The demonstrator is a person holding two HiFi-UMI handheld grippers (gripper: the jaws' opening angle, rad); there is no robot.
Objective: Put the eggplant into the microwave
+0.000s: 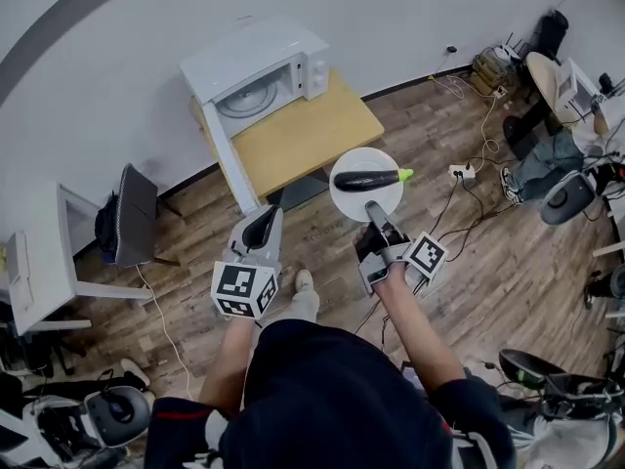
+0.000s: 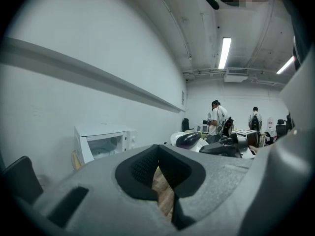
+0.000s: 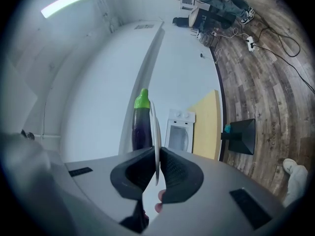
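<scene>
Left gripper [image 1: 262,225]: jaws closed tip to tip, nothing between them; only the wood floor [image 2: 162,186] shows through the slit behind the pads. It is held level in the person's left hand. Ahead of it and slightly to its left stands the white microwave [image 1: 259,66] on a yellow table [image 1: 303,135], with the door swung open and the glass turntable visible inside. Microwave and gripper are well apart. Right gripper [image 1: 374,208]: jaws nearly closed, pinching the near rim of a white plate [image 1: 344,201]; in the right gripper view the thin rim sits directly between the two dark pads [image 3: 170,168], pressed from both sides. The plate extends forward from the jaw tips and is carried clear of the table, over the floor. Eggplant [image 1: 366,178]: dark purple with a green stem end, lying across the plate just beyond the right gripper's tips, stem end toward the gripper's right. The eggplant is outside the microwave, which lies ahead and to the left of the right gripper.
</scene>
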